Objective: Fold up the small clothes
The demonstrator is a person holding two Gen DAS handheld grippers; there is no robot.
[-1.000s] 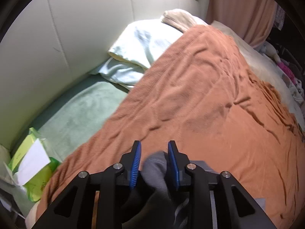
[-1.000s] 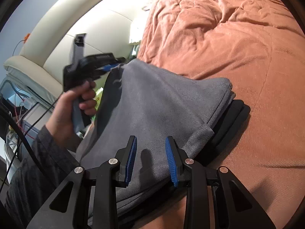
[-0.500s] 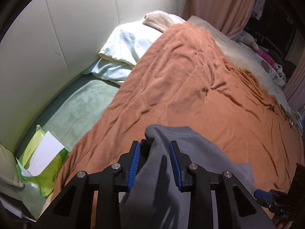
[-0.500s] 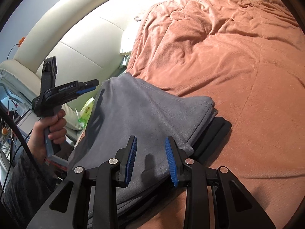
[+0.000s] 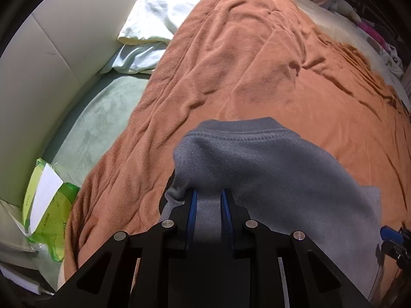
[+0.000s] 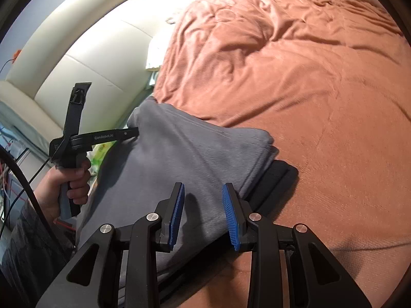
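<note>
Softly draped grey fleece garment (image 5: 269,164) over rumpled orange blanket (image 5: 257,59).

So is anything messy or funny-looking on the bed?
A little. The orange blanket is wrinkled all over, and a green packet with white paper lies crumpled by the headboard. The grey garment is only half folded, one corner lifted in the left gripper. Nothing looks torn or spilled.

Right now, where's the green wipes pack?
In the left wrist view the green wipes pack lies at the far left, on the pale green sheet just off the orange blanket's edge, below the headboard.
</note>
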